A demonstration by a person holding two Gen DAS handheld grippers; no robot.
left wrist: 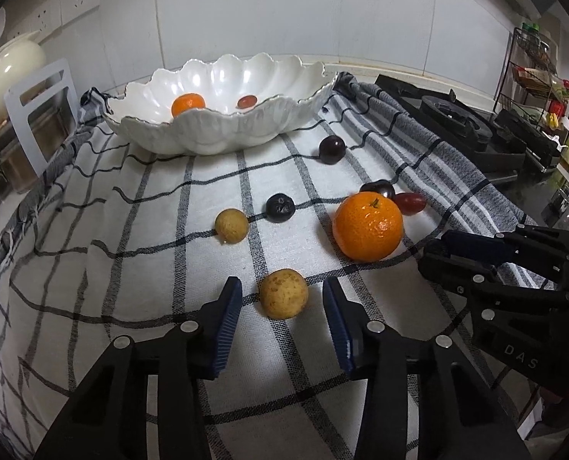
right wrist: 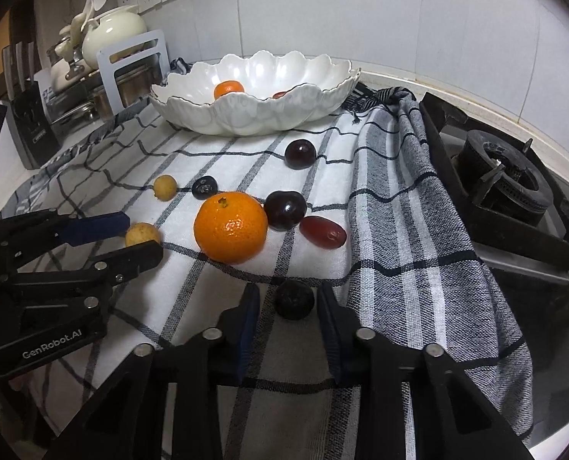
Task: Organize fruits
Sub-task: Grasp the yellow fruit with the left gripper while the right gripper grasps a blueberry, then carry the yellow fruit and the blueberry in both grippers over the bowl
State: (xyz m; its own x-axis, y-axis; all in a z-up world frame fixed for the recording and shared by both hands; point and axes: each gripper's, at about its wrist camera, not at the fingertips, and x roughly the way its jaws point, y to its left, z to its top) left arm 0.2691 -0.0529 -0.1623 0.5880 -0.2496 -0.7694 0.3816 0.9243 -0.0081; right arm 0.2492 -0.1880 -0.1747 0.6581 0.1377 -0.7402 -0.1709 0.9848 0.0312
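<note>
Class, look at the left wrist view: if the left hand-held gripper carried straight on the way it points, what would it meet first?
Most likely the tan round fruit, which sits between the fingers of the left hand-held gripper, apparently not yet touched. Just beyond it lies the checked cloth. Depth is hard to judge here.

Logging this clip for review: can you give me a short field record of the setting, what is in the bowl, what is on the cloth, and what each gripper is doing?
setting: checked cloth on a kitchen counter, stove beside it
bowl: white scalloped bowl holding a small orange and a red fruit
loose on cloth: large orange, tan, dark and red small fruits
left gripper: open, straddling a tan round fruit
right gripper: open, straddling a dark round fruit
</note>
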